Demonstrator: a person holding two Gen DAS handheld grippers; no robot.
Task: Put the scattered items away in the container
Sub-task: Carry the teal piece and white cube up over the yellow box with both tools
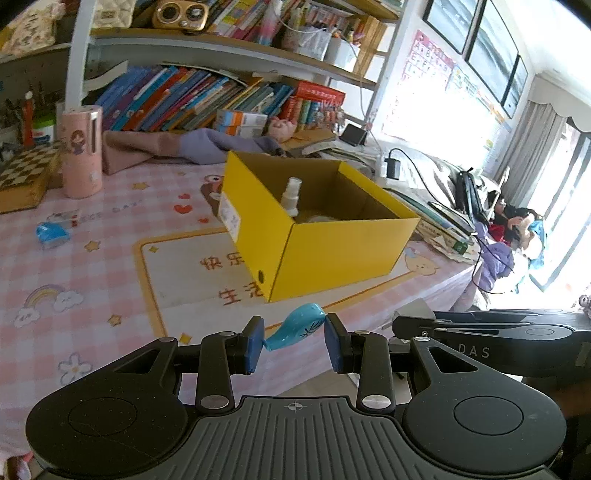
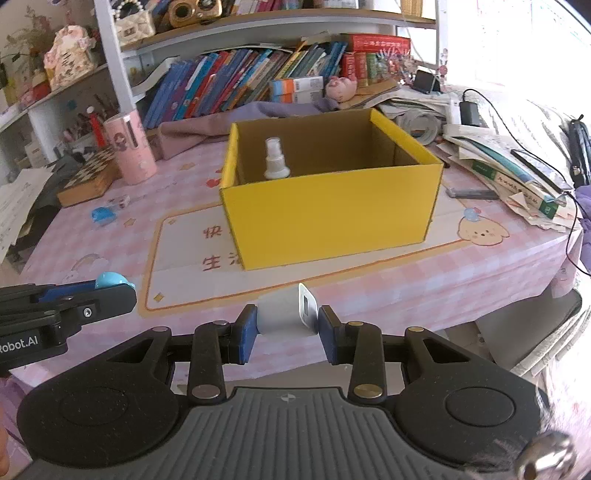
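**Messy kid's desk, super bright window**

Pink checkered tablecloth (image 2: 480,266) covers the desk. White shelves (image 2: 258,22) behind it are crammed with leaning books (image 2: 229,85). Glaring daylight pours through the window (image 1: 436,107); grey curtains (image 1: 532,147) hang beside it.

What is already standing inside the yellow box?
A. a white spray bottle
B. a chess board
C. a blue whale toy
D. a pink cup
A: a white spray bottle stands upright inside the yellow box, near its left wall, while the blue whale toy is held outside it in the left claw.
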